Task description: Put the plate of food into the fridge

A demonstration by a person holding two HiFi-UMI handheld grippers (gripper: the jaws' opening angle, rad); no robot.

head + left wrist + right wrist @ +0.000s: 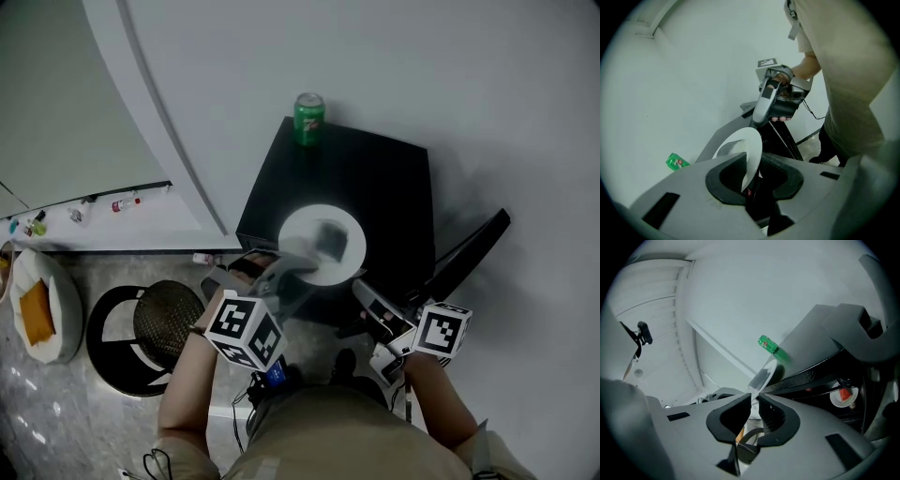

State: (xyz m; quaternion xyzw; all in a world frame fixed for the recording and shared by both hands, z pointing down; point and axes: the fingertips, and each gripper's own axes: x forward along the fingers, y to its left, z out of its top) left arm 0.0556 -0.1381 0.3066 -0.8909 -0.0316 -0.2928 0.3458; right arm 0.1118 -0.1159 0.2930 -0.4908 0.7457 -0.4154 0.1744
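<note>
Gripping plate rim in left claw, right claw closed, empty, green can atop black fridge

Plain white wall behind, and a glossy grey marble-look floor. There's a round black stool with a mesh seat, and a white cushion just beside it.

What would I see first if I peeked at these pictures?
First comes the round white plate with a dark piece of food on it, pinched at its rim by the left gripper in the middle of the head view. Just behind it is the small black fridge. A bright green drink can stands on the far corner of the fridge's top.
</note>
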